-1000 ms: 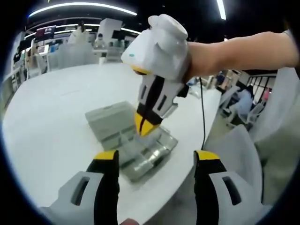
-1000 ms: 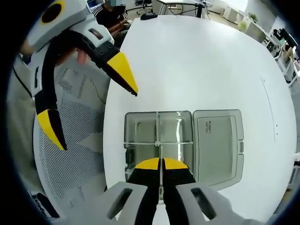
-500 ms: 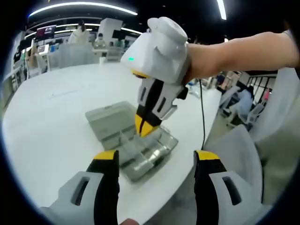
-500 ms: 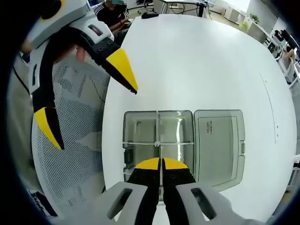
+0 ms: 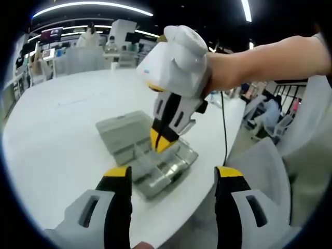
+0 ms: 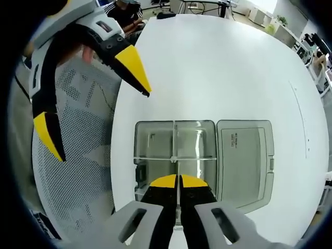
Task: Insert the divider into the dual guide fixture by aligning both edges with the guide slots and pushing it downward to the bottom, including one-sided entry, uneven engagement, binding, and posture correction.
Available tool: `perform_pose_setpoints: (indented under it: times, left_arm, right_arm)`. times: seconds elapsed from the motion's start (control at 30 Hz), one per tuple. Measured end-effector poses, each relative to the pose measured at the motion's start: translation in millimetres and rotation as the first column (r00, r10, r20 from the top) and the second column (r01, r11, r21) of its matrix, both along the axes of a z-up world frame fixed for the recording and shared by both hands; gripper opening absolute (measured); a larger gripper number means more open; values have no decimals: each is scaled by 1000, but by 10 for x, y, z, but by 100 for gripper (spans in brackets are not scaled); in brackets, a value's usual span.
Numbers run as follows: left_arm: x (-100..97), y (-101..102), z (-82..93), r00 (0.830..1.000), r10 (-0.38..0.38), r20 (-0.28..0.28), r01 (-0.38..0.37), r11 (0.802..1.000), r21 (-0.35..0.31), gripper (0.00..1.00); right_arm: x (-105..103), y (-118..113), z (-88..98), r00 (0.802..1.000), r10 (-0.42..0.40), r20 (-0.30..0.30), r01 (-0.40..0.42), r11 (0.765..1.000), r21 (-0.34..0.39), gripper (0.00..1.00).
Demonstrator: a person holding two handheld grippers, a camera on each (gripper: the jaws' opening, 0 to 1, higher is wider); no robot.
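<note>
White round table (image 6: 218, 67) in a bright open hall, desks and seated people far behind. Clear plastic compartment box (image 6: 175, 155) sitting on the table near its edge, hinged lid (image 6: 244, 155) folded flat open to the right in the right gripper view.

Right gripper (image 6: 178, 182) pointing straight down over the near part of the box, yellow tips pressed together on a thin clear divider (image 6: 178, 168) standing on edge. Divider running from between the tips toward the far side, meeting the cross divider (image 6: 175, 158) at the box middle. Seating depth in the guide slots: cannot tell.

Left gripper (image 5: 173, 174) held off to the side over the table edge, jaws spread wide, pinching nothing, box well ahead of the tips.

Left gripper view: right gripper (image 5: 163, 141) seen from the side, a hand and bare forearm (image 5: 259, 62) behind it, tips down at the box (image 5: 155, 166), a black cable (image 5: 224, 124) hanging past the table edge.

Right gripper view: top-down look into the compartments, left gripper (image 6: 91, 88) coming in at upper left over a white mesh chair (image 6: 78, 171), well apart from the box.
</note>
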State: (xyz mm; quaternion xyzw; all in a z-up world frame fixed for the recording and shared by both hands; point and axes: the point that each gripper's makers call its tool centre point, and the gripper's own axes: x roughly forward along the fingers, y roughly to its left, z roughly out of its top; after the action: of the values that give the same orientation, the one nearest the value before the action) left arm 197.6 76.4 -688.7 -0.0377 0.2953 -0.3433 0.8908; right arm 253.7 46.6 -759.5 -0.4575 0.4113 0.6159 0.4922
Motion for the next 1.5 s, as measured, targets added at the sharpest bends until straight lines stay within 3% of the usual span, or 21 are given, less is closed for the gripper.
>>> perform_pose_setpoints:
  times: [0.77,1.5]
  left_arm:
    - [-9,-36,-8,1000,-14,-3,14,1000,5,63]
    - [-18,-71,12,1000,-22,-2,22,1000,7,62]
  right_arm:
    - [0,18,275,999,42,24,-43,999,22,0]
    - [-26,5,331,999,47,28,-47,999,25,0]
